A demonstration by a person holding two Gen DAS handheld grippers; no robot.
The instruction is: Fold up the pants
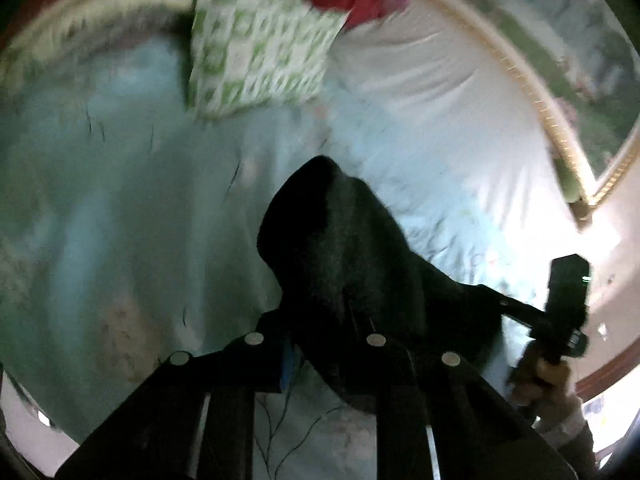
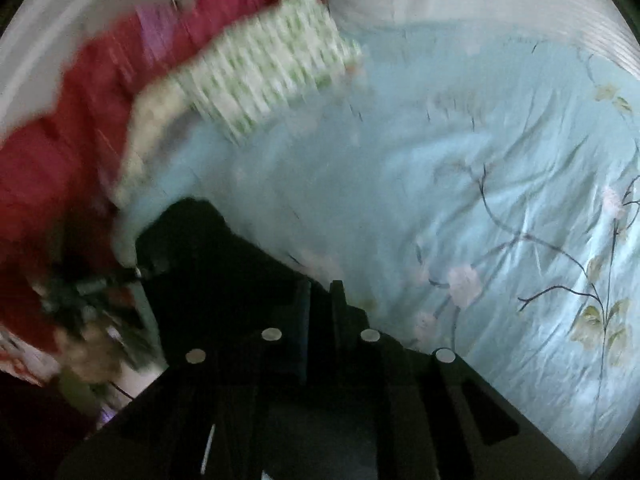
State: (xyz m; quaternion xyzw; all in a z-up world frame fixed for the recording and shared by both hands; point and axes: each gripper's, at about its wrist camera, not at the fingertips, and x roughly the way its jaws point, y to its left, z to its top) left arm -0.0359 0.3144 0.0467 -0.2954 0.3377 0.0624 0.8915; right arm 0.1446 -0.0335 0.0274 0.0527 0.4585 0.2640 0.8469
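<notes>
The black pants (image 1: 344, 248) hang bunched in the air above the light blue flowered bedsheet (image 1: 120, 200). My left gripper (image 1: 320, 332) is shut on the pants, which drape over its fingers. In the right wrist view my right gripper (image 2: 322, 304) is shut on the pants (image 2: 224, 264), which stretch left toward the left gripper (image 2: 120, 280) and the hand holding it. The right gripper's body (image 1: 568, 304) and the hand show at the right of the left wrist view. Both views are blurred by motion.
A green-and-white patterned pillow (image 1: 256, 52) lies at the head of the bed, also in the right wrist view (image 2: 268, 80). Red bedding (image 2: 60, 140) is piled beside it. A gold-trimmed bed edge (image 1: 552, 120) runs at the right. The flowered sheet (image 2: 500, 200) spreads to the right.
</notes>
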